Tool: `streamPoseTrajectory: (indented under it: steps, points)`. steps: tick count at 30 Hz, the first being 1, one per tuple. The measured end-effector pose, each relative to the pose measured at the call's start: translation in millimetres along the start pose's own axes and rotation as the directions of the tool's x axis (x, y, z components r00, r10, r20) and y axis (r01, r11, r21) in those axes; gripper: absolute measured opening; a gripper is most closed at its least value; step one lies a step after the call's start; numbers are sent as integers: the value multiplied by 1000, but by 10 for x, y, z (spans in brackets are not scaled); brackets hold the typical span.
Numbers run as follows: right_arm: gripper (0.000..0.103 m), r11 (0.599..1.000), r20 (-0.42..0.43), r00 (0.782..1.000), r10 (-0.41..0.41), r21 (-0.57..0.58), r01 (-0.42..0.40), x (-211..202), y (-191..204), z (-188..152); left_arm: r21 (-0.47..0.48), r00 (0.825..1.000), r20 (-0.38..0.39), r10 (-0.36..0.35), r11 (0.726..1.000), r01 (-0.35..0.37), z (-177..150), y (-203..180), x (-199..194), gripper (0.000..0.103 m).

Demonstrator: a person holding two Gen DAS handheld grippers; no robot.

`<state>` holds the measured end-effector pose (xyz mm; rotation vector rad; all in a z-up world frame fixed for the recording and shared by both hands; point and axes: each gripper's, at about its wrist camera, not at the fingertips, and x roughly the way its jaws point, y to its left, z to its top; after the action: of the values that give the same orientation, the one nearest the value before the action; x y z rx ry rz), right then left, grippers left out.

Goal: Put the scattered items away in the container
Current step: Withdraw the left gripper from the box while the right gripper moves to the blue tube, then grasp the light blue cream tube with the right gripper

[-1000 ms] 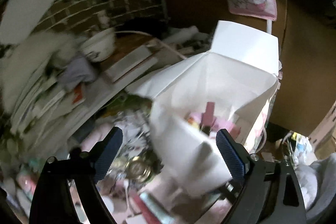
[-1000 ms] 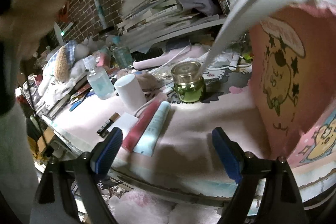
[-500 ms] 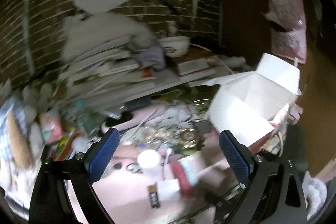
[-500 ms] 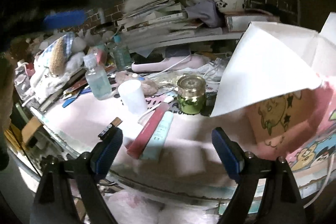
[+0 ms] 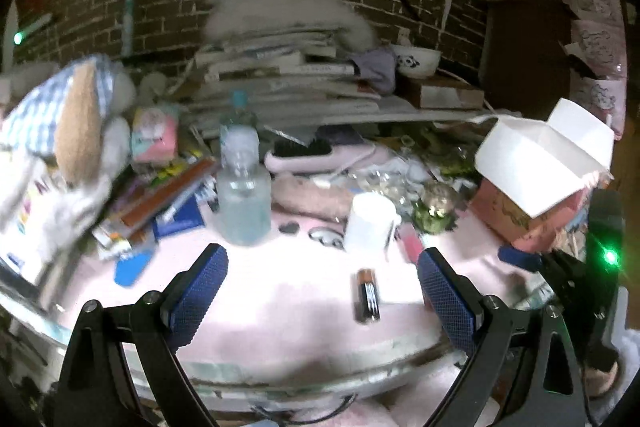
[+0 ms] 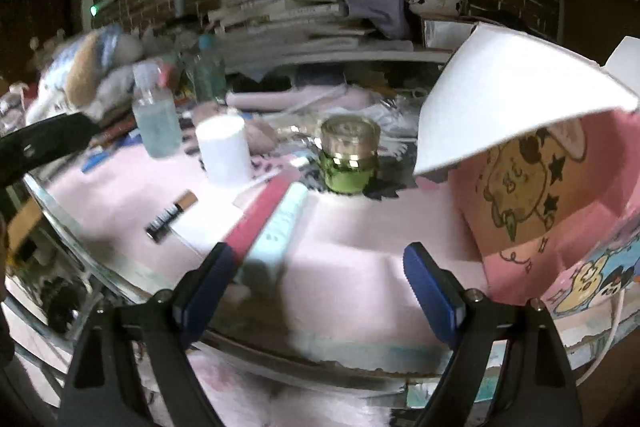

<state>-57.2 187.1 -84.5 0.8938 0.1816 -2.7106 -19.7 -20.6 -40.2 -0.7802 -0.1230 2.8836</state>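
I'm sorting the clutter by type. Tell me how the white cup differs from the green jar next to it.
The white cup is plain, opaque and taller, with no lid that I can make out; the green jar is squat, shiny and topped with a gold lid. The cup stands nearer the clear bottle, the jar nearer the pink box. Both stand upright on the pink mat, untouched.

A pink cartoon-printed cardboard box (image 6: 532, 195) stands open at right, white flaps up. Left of it: a green gold-lidded jar (image 6: 349, 157), a white cup (image 6: 224, 151), two tubes (image 6: 272, 223) and a battery (image 6: 171, 216) lying flat.
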Motion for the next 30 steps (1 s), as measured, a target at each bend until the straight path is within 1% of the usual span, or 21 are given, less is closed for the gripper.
streamPoseTrajectory:
  steps: [4, 5, 6, 7, 9, 10, 12, 14, 16, 18, 19, 22, 23, 24, 25, 27, 30]
  points:
    - [84, 996, 10, 996, -87, -31, 87, 71, 20, -4, 4, 1000, -9, -9, 1000, 9, -78, 3, 27, 95]
    - [82, 994, 14, 994, -104, -40, 105, 72, 21, 3, 1, 1000, -9, -11, 1000, 11, -87, 8, 25, 95]
    - [75, 990, 19, 991, -131, -52, 132, 72, 23, 10, -2, 1000, -8, -13, 1000, 13, -97, 17, 22, 95]
    - [73, 987, 21, 989, -145, -59, 146, 76, 17, 17, -6, 1000, -6, -17, 1000, 17, -105, 26, 19, 95]
    - [72, 990, 13, 991, -131, -55, 131, 89, -3, 38, -13, 1000, -2, -25, 1000, 25, -113, 36, 23, 95]
    - [72, 995, 3, 995, -96, -41, 96, 101, -13, 55, -16, 1000, -1, -28, 999, 28, -115, 39, 25, 95]
    - [72, 998, -6, 998, -55, -24, 55, 129, 2, 85, -18, 999, -1, -32, 999, 32, -120, 49, 31, 95]
    - [72, 998, 8, 998, -59, -32, 59, 162, 65, 133, -18, 999, -2, -34, 999, 34, -120, 58, 34, 95]
    - [65, 997, 4, 998, -62, -36, 62, 227, 107, 185, -22, 999, -1, -34, 999, 34, -123, 63, 33, 95]
    - [44, 999, -31, 998, -47, -25, 47, 315, 113, 207, -27, 999, -2, -33, 999, 33, -133, 74, 35, 95]
    - [43, 1000, -37, 999, -27, -7, 27, 348, 101, 204, -29, 1000, -2, -31, 999, 31, -139, 81, 37, 95]
    - [43, 1000, -28, 999, -19, 7, 19, 361, 89, 202, -38, 999, -5, -33, 999, 32, -155, 98, 47, 95]
    - [36, 1000, -23, 1000, -10, 7, 10, 356, 91, 192, -39, 999, -6, -34, 999, 34, -159, 99, 54, 95]
    - [23, 1000, -19, 1000, 4, 5, -4, 350, 98, 185, -40, 999, -9, -35, 999, 35, -162, 96, 61, 95]
    - [16, 1000, -17, 1000, 9, -4, -9, 341, 119, 184, -40, 999, -11, -38, 999, 37, -163, 88, 66, 95]
    - [16, 1000, -17, 1000, -1, -23, 1, 334, 158, 182, -38, 999, -12, -47, 998, 46, -164, 72, 65, 95]
    - [16, 1000, -26, 1000, 18, 4, -18, 321, 106, 189, -36, 999, -8, -53, 998, 53, -157, 55, 50, 95]
